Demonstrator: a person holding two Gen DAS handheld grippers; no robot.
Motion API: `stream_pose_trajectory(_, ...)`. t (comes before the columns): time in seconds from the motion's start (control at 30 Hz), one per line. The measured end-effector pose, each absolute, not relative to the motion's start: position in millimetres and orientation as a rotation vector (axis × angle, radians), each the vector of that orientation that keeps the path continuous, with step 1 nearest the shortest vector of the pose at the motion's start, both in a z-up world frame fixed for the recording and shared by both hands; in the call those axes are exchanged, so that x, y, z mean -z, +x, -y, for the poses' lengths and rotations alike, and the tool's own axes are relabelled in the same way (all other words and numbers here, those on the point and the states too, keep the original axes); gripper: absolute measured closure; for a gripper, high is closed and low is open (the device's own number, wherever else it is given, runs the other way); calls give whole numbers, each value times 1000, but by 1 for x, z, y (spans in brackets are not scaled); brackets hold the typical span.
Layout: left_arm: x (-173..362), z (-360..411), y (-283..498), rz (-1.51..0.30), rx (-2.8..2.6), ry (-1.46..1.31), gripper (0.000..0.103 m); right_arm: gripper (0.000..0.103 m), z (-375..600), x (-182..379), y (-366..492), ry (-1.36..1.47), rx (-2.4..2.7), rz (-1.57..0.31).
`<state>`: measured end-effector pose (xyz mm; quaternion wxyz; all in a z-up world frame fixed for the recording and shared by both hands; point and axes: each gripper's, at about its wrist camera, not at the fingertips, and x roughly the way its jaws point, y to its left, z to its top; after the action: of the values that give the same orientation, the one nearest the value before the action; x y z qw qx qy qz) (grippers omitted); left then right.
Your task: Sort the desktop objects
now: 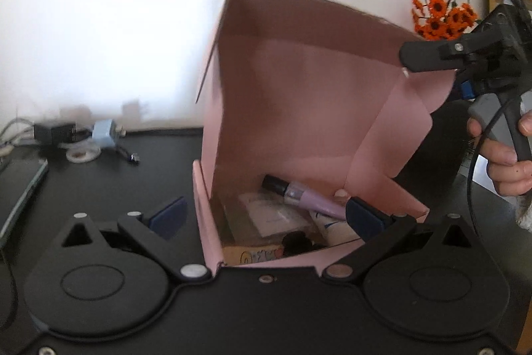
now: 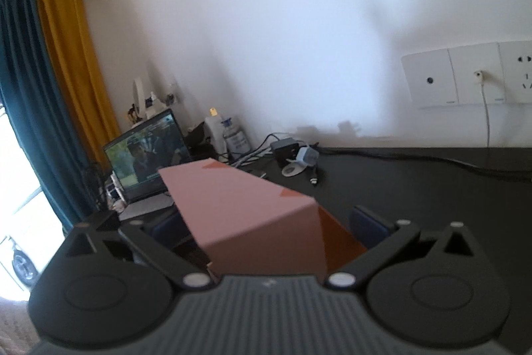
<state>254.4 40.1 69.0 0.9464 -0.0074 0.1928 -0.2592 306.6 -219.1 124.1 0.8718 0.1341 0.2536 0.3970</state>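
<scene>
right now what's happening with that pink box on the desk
A person is working with a tool in each hand over a pink box on a black desk. The right tool is at the edge of the raised lid. The left tool sits open at the box's front, one finger inside. In the box lie a purple tube, a white tube and a clear packet.

Open pink cardboard box (image 1: 299, 108) on a black desk (image 1: 133, 175), lid raised, purple tube with black cap (image 1: 299, 193) and clear packets inside, left gripper (image 1: 266, 217) wide open straddling the box's near wall, right gripper (image 1: 429, 55) at the lid's right edge, orange artificial flowers (image 1: 442, 17) behind the box.
</scene>
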Motion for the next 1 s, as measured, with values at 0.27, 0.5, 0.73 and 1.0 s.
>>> stream_pose_trajectory(0.27,-70,-41,256,-385,536,-20,0,1,216,-114,293,313,-798,-527)
stream_pose_trajectory(0.5,-70,-40,252,-363,534,-3,0,1,223,-96,284,364,-798,-557)
stream_pose_trajectory(0.73,-70,-42,252,-369,533,-19,0,1,226,-80,281,439,-792,-558)
stream_pose_trajectory(1.0,-70,-40,250,-361,527,0,0,1,226,-77,263,409,-725,-541)
